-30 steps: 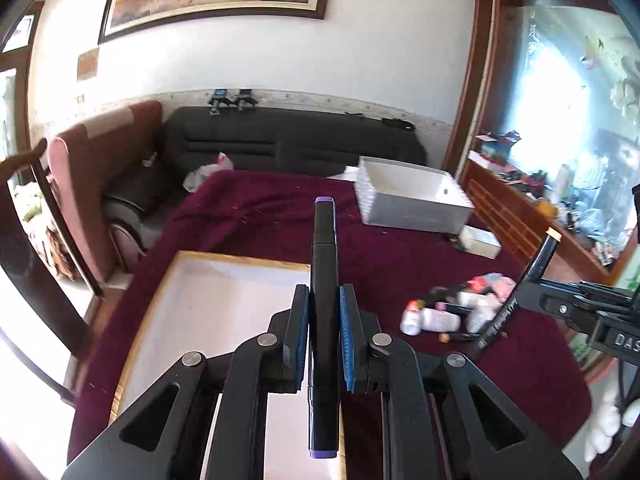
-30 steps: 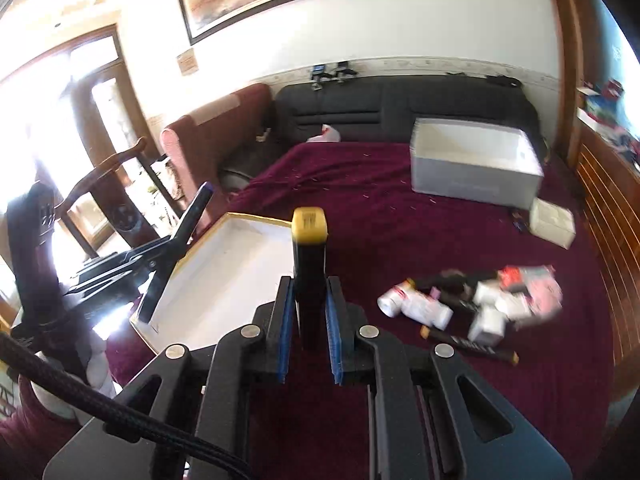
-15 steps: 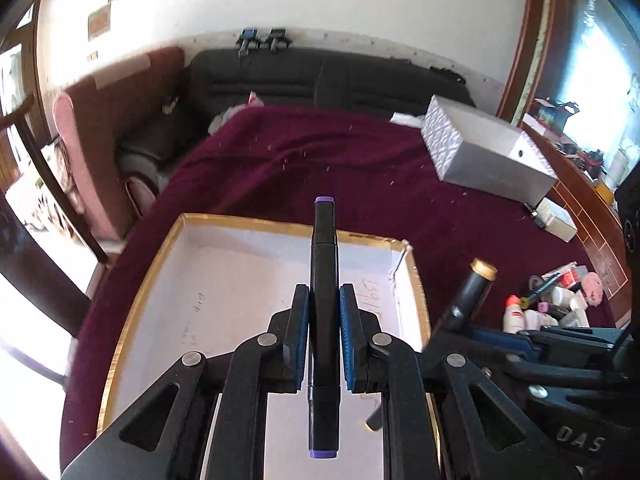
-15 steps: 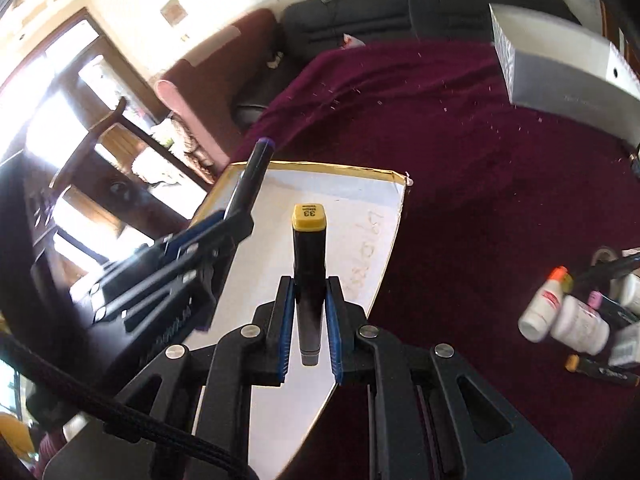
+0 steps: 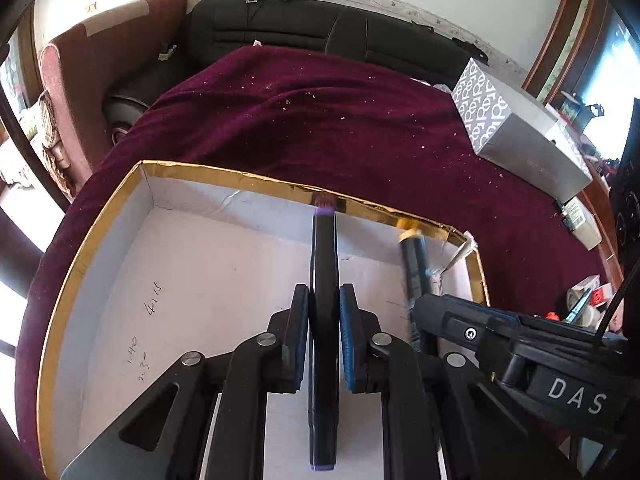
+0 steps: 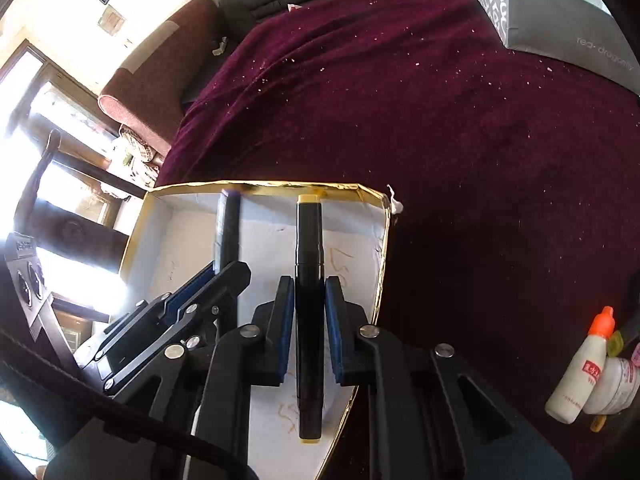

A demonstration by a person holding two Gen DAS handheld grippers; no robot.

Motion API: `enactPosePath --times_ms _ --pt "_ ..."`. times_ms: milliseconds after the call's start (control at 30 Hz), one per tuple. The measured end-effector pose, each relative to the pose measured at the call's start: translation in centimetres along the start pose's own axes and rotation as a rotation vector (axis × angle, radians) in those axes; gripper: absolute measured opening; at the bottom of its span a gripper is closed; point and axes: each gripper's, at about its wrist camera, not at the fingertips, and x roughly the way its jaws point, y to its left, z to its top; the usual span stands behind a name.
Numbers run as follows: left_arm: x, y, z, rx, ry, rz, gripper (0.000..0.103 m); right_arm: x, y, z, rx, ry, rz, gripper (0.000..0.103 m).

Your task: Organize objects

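Over gold-rimmed box (image 5: 100,248), both clenched claws' markers (image 5: 324,320) (image 6: 309,300) lengthwise toward its far wall.

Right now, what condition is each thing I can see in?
Purple-capped marker: clamped in the left tool, over the tray.
Yellow-capped marker: between the right tool's pads, whose grip has just loosened slightly.
Gold-rimmed tray: open-topped, floor bare where visible.
Grey patterned box: resting on the cloth, apart from the tray.
Orange-capped bottle: capped, leaning.
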Motion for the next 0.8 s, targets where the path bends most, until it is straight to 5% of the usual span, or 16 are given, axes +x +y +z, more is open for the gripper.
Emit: enactPosePath --times_ms 200,400,433,467,500,533,700,800 --pt "-1.6 0.0 -0.6 -0.028 0.012 -0.068 0.019 -4.0 -0.8 -1.2 0.037 -0.048 0.068 0.044" --pt "-5.0 1.0 -3.9 -0.085 -0.068 -0.062 0.04 -14.1 -1.8 -3.4 -0.093 -0.225 -0.137 0.054" --pt "-5.2 1.4 -4.3 -0.111 -0.072 -0.068 0.04 -16.1 -2.0 -4.0 -0.126 -0.284 -0.156 0.065" --pt "-5.1 1.9 -4.7 -0.143 -0.064 -0.077 0.04 -18.3 -2.5 -4.9 -0.157 -0.347 -0.157 0.097" --pt "-5.0 2.5 -5.0 -0.18 -0.05 -0.086 0.04 -20.2 -3.5 -5.9 -0.167 -0.412 -0.135 0.103" --pt "-4.8 2.8 -5.1 -0.202 -0.039 -0.086 0.04 -21.6 -5.1 -6.9 -0.141 -0.451 -0.109 0.103" --pt "-4.6 3.5 -6.0 -0.273 -0.015 -0.09 0.04 -21.5 -14.2 -10.2 0.055 -0.322 -0.157 0.101" --pt "-6.1 3.0 -5.8 -0.256 -0.069 -0.061 0.04 -20.3 -17.2 -11.1 0.126 -0.266 -0.081 0.101"
